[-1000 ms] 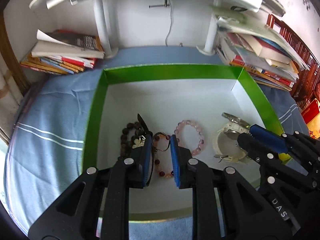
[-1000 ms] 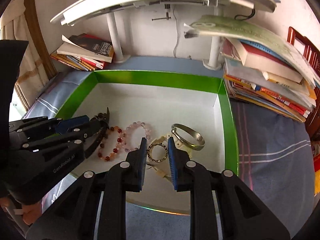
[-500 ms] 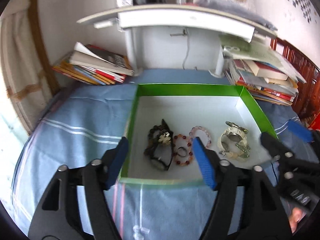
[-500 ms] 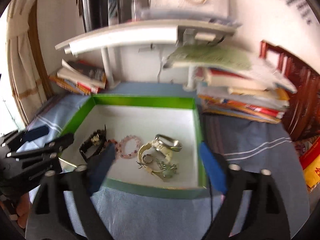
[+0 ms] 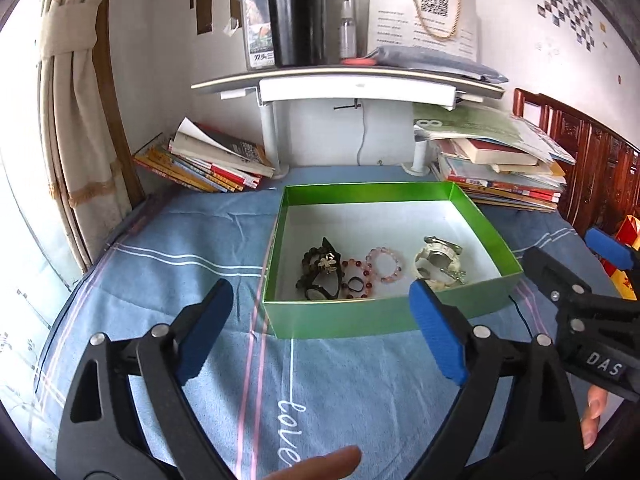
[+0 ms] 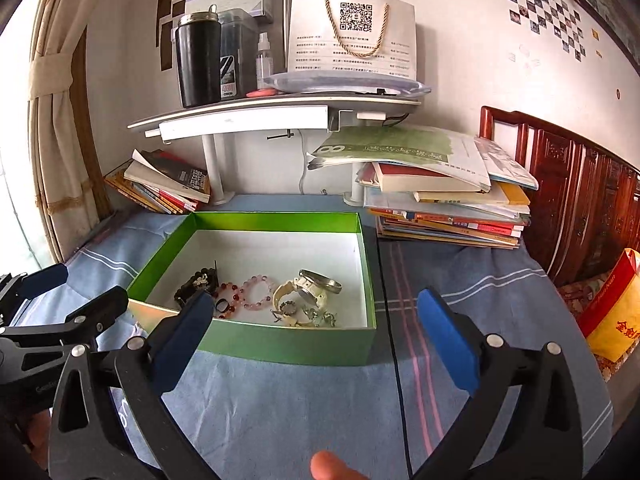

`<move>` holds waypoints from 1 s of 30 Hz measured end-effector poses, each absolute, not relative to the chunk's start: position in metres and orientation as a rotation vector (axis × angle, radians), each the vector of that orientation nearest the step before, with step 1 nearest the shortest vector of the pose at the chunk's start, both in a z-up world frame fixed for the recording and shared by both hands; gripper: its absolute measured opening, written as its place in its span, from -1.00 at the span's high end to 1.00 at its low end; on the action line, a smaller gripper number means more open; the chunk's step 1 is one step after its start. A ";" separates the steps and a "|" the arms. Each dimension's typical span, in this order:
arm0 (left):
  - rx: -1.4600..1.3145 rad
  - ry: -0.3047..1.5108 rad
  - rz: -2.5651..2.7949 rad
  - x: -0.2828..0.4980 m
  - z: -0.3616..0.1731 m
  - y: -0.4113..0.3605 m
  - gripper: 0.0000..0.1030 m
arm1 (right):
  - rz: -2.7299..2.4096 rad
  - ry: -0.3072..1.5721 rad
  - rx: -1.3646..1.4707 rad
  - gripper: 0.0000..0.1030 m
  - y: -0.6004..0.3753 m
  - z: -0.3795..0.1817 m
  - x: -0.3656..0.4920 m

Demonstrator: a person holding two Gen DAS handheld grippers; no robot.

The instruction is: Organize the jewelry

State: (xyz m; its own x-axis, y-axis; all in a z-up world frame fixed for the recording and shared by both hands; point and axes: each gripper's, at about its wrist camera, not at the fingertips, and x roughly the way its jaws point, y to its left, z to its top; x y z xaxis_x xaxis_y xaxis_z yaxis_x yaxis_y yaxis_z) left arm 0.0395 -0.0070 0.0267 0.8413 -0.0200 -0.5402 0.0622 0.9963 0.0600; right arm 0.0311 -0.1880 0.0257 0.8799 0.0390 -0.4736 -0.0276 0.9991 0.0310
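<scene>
Left wrist view: my left gripper (image 5: 320,336) spread wide, empty, short of the green box (image 5: 384,316). Right gripper (image 6: 316,336) likewise apart, holding nothing. Bracelets (image 5: 384,266) and watch (image 5: 438,256) lie in a row inside. Nothing loose on blue cloth (image 5: 192,280); sorting looks finished.

The right claw (image 6: 316,336) gapes empty before the green box (image 6: 288,340) holding bracelets (image 6: 258,292).
</scene>
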 end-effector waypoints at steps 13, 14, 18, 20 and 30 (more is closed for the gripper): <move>0.060 0.540 -0.033 0.020 0.038 0.001 -0.87 | 0.007 0.451 -0.015 -0.94 -0.180 0.037 0.009; 0.060 0.533 -0.031 0.017 0.040 0.002 -0.88 | 0.003 0.446 -0.017 -0.94 -0.179 0.038 0.007; 0.052 0.498 -0.027 0.002 0.046 0.007 -0.91 | -0.007 0.415 -0.024 -0.94 -0.176 0.043 -0.010; 0.049 0.486 -0.029 -0.004 0.047 0.009 -0.91 | -0.013 0.389 -0.043 -0.94 -0.172 0.043 -0.019; 0.053 0.494 -0.036 -0.006 0.038 0.010 -0.91 | -0.040 0.372 -0.078 -0.94 -0.166 0.041 -0.024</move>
